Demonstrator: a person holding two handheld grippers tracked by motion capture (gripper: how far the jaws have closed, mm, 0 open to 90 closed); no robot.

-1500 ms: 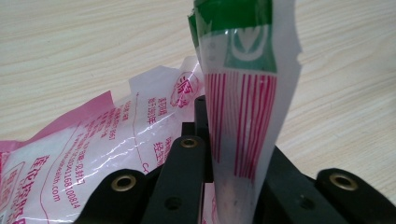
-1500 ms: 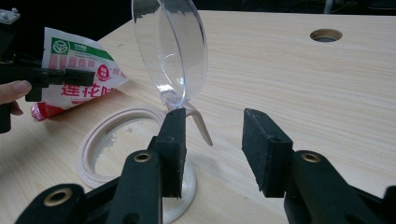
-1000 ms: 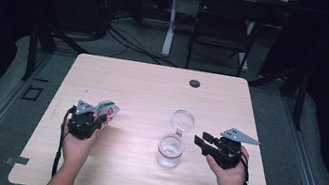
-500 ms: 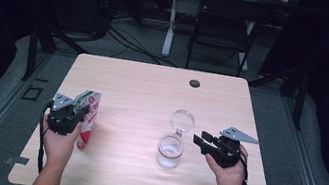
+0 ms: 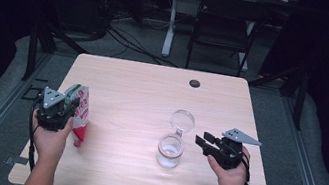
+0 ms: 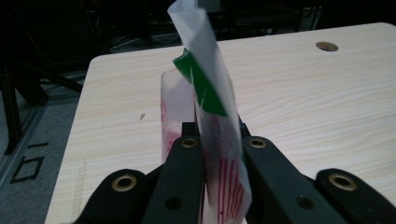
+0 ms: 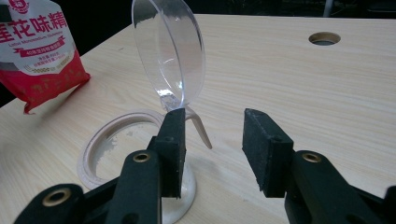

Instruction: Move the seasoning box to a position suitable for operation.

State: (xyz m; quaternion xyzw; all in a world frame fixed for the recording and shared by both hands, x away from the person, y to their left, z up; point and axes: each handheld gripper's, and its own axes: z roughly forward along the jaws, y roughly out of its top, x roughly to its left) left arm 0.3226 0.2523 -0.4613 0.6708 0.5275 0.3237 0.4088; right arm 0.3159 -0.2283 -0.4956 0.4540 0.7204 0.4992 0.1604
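The left gripper [image 6: 215, 154] is pinching the soft, crinkly seasoning pouch [image 6: 205, 107] near its top; the right gripper [image 7: 212, 140] is gaping beside the fragile jar [image 5: 170, 150].

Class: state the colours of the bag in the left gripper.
Red and white bag; right gripper view.

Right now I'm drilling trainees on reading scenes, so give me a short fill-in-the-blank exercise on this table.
1. The left gripper is shut on the ____ pouch.
2. The glass jar has its hinged lid swung ____.
3. The right gripper holds ____ between its jaws.
4. The pouch stands near the table's ____ edge in the high view.

Missing words: red and white; open; nothing; left
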